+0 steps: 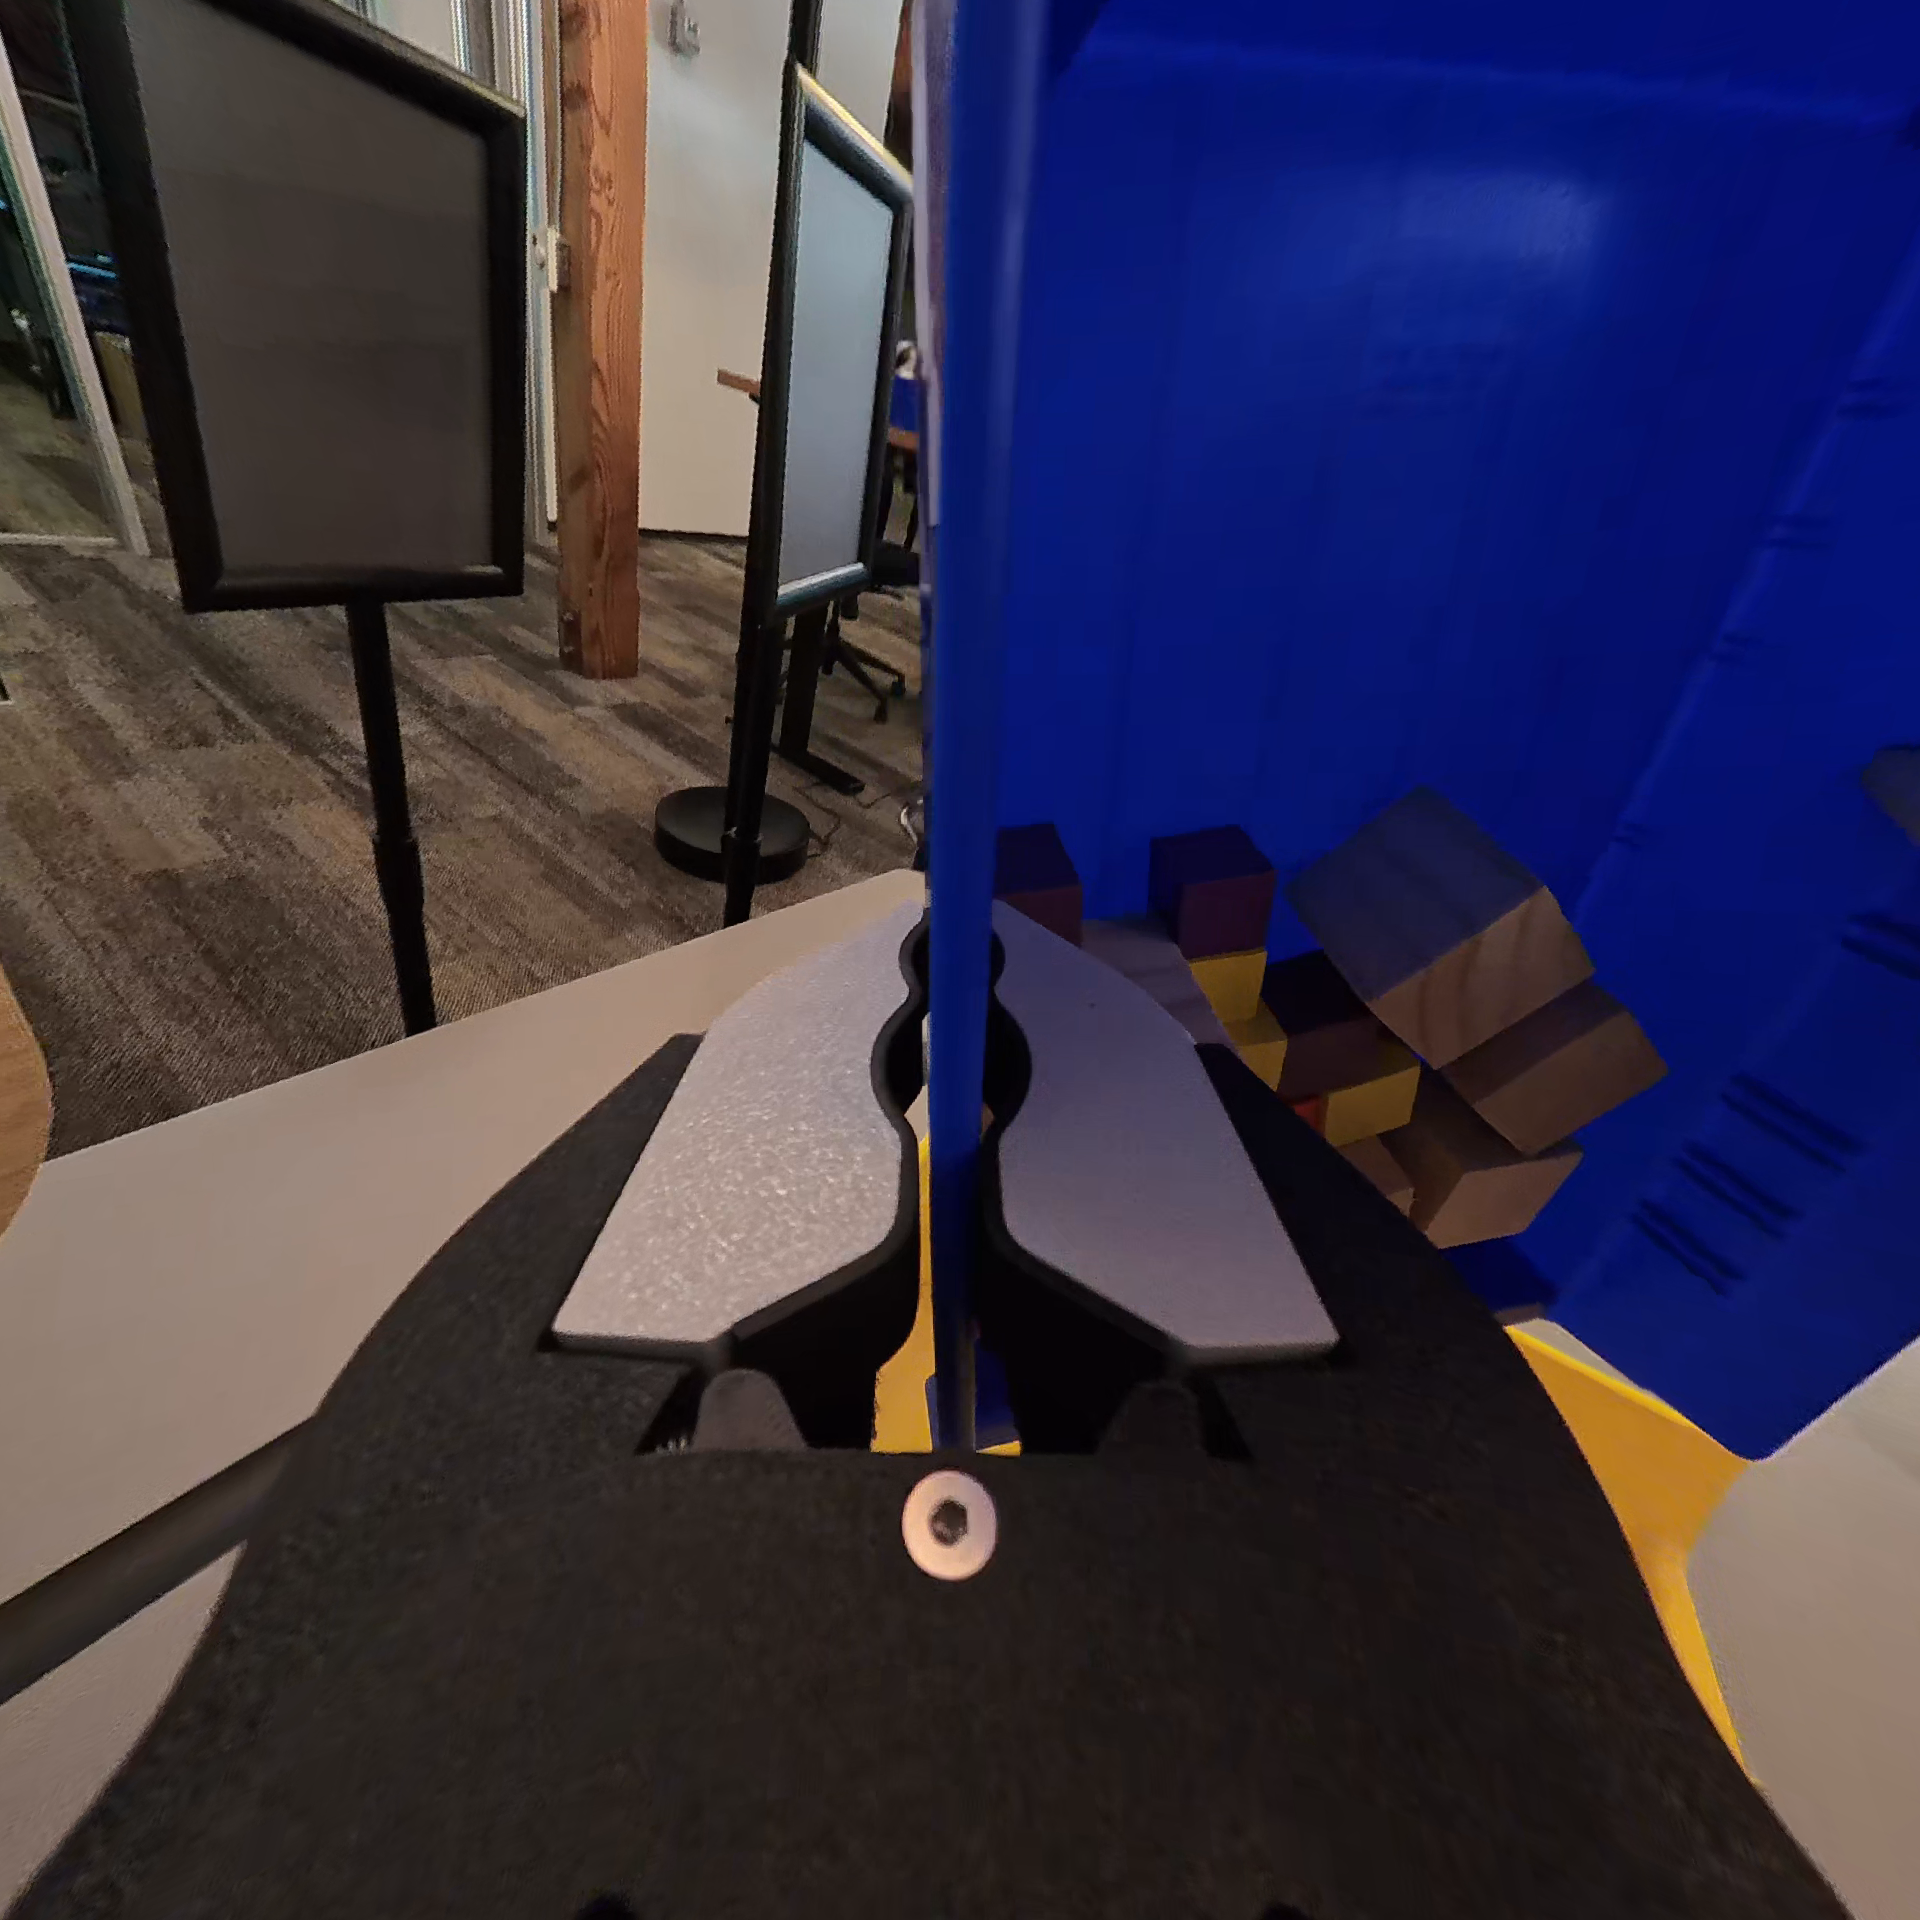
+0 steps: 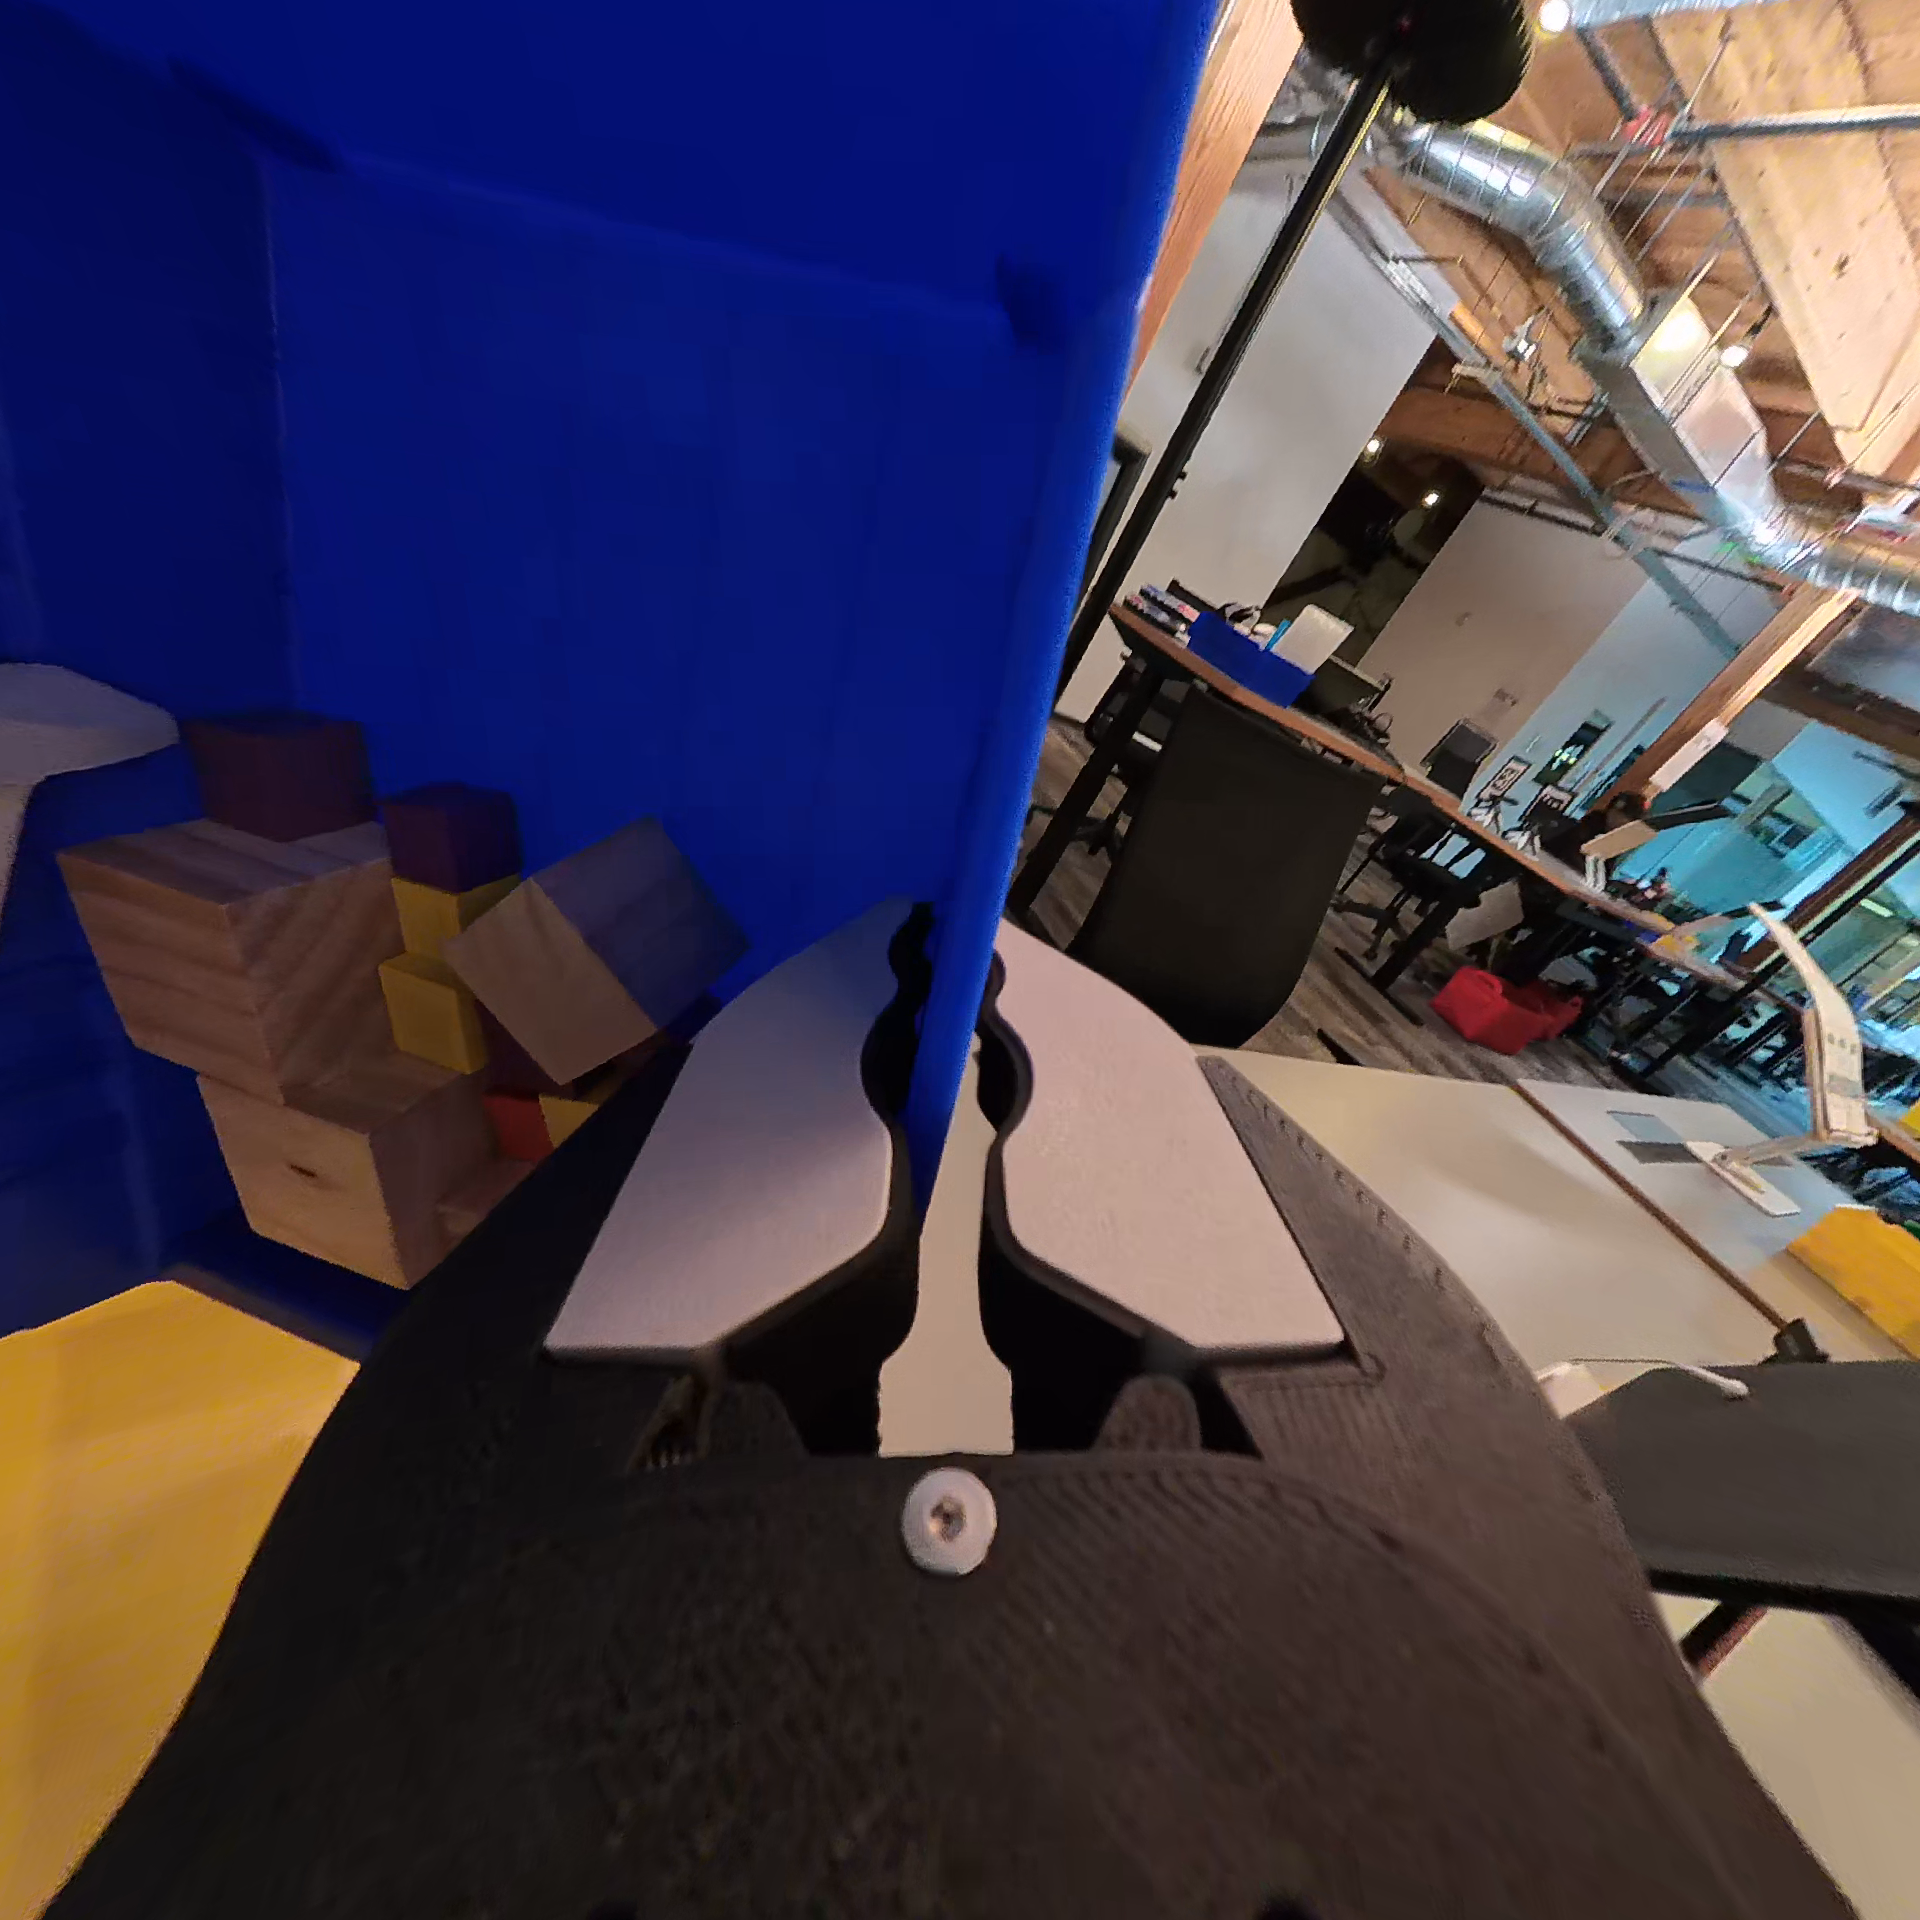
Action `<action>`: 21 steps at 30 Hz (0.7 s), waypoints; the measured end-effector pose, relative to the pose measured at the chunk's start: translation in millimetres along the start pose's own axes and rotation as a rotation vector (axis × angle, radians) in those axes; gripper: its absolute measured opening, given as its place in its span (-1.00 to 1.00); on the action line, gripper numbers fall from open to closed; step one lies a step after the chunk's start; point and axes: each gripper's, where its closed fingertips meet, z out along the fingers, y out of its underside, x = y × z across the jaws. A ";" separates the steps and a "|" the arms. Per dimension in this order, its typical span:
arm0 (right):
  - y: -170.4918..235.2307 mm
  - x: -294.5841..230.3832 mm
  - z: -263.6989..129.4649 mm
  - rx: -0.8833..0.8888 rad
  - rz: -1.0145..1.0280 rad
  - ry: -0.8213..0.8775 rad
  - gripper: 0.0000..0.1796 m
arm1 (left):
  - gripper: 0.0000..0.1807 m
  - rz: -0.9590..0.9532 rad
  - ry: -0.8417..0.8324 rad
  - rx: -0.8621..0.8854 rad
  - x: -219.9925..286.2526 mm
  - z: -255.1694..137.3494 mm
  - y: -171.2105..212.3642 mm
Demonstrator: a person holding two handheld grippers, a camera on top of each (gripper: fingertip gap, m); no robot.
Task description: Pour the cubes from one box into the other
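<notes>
A blue plastic box (image 1: 1351, 520) is tipped up on end above a yellow box (image 1: 1621, 1455). My left gripper (image 1: 956, 935) is shut on one side wall of the blue box. My right gripper (image 2: 951, 935) is shut on the opposite wall of the blue box (image 2: 623, 468). Several cubes are piled at the box's low end: large plain wooden cubes (image 1: 1444, 925) (image 2: 229, 935), small purple cubes (image 1: 1210, 873) (image 2: 281, 774), small yellow cubes (image 2: 431, 1013) and a red cube (image 2: 517, 1124). The yellow box (image 2: 125, 1455) lies just beneath the pile.
The boxes are over a light grey table (image 1: 312, 1195) (image 2: 1507, 1195). Black framed sign stands (image 1: 343, 312) and a wooden post (image 1: 603, 332) stand on the carpet beyond. A black chair (image 2: 1216, 862), a black pole (image 2: 1226, 332) and long desks (image 2: 1455, 790) are at the right.
</notes>
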 end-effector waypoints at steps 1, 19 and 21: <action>-3.4 1.0 -3.0 0.015 -0.014 0.012 -0.94 | -0.95 -0.003 0.011 0.014 1.6 -0.3 -1.5; -6.3 -1.0 -19.4 0.007 -0.077 0.070 -0.91 | -0.96 -0.056 0.109 0.040 7.1 5.0 6.3; -10.8 -1.0 -25.3 0.030 -0.093 0.090 -0.90 | -0.96 -0.067 0.150 0.058 10.0 5.6 4.5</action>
